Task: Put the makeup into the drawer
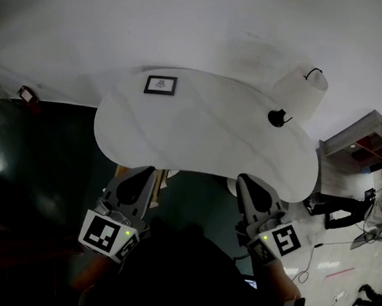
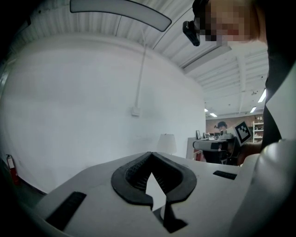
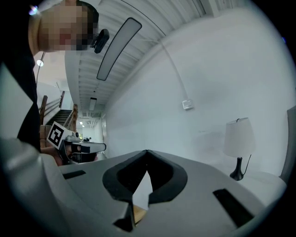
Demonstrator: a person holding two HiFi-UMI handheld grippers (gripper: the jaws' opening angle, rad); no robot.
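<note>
No makeup and no drawer can be made out in any view. In the head view my left gripper (image 1: 145, 172) and my right gripper (image 1: 245, 182) are both held level at the near edge of a white curved table (image 1: 199, 140). Both are shut, with nothing between the jaws. The left gripper view shows its dark jaws (image 2: 150, 156) closed tip to tip, looking over the table at the white wall. My right gripper's jaws (image 3: 147, 153) are likewise closed and empty. A sliver of light wood (image 1: 164, 177) shows under the table's front edge.
On the table stand a small black picture frame (image 1: 160, 85) at the back and a white-shaded lamp (image 1: 299, 91) with a black base at the right. A shelf unit (image 1: 365, 135) and cables lie on the floor to the right. A red object (image 1: 27, 94) sits by the left wall.
</note>
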